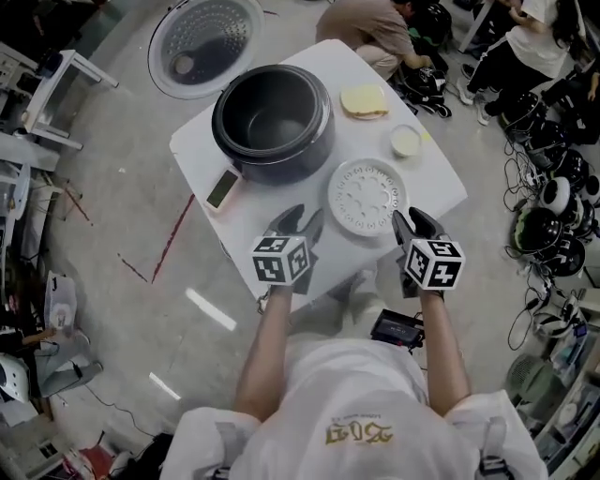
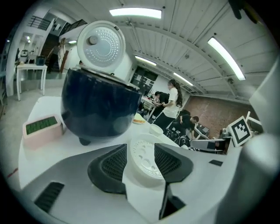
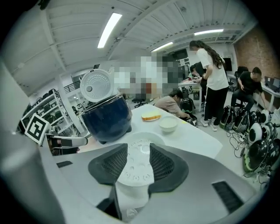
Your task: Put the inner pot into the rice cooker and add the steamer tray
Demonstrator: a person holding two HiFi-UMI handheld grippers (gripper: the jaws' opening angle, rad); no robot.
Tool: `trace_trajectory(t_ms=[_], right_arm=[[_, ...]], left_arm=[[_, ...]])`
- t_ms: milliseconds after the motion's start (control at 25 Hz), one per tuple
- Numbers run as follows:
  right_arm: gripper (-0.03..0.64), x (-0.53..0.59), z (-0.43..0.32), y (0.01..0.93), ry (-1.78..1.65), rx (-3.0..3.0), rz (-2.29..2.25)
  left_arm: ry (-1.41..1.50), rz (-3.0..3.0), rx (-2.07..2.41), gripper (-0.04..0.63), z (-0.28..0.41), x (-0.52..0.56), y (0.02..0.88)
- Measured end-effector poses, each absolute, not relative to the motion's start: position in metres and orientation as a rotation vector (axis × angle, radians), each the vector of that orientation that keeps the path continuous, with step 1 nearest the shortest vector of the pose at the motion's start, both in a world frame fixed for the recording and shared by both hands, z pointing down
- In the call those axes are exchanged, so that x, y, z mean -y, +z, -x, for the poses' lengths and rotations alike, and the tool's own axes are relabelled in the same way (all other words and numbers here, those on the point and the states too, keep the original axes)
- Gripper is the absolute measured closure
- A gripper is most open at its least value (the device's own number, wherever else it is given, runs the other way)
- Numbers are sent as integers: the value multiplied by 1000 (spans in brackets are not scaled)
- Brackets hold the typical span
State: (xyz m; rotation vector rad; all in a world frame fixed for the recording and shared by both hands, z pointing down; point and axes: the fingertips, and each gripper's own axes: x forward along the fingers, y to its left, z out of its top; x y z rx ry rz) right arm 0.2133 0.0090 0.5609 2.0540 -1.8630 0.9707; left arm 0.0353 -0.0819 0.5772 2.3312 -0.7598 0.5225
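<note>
The dark rice cooker point(image 1: 272, 117) stands on the white table point(image 1: 436, 183) with its dark inner pot seated inside and its white lid point(image 1: 206, 37) swung open behind. The white perforated steamer tray point(image 1: 367, 197) lies flat on the table in front of the cooker. My left gripper point(image 1: 302, 223) hovers open just left of the tray's near edge. My right gripper point(image 1: 410, 225) hovers open at the tray's right. In the left gripper view the tray point(image 2: 144, 159) shows beyond the open jaws of that gripper point(image 2: 141, 151), past the cooker point(image 2: 98, 109). The right gripper point(image 3: 138, 159) likewise frames the tray point(image 3: 135, 170), untouched.
A pale panel with a green display point(image 1: 223, 187) juts from the cooker's front left. A yellow sponge-like pad point(image 1: 364, 100) and a small white bowl point(image 1: 405, 141) sit at the table's far right. A person point(image 1: 370, 28) crouches beyond the table; helmets and cables point(image 1: 544, 225) lie on the floor at right.
</note>
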Motion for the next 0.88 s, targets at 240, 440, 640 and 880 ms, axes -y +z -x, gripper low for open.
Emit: trace_trajectory(t_ms=[240, 440, 640, 880], right_arm=[[437, -5, -253, 603, 1072, 1858, -1990], [436, 3, -283, 636, 1141, 1862, -1934], [437, 17, -286, 661, 1243, 1915, -1882], [442, 26, -282, 680, 1281, 1928, -1836]], left_arm=[[534, -2205, 806, 380, -64, 83, 617], [592, -2139, 848, 382, -84, 81, 647], [621, -2072, 887, 382, -88, 84, 674], [624, -2023, 908, 380, -93, 86, 690]])
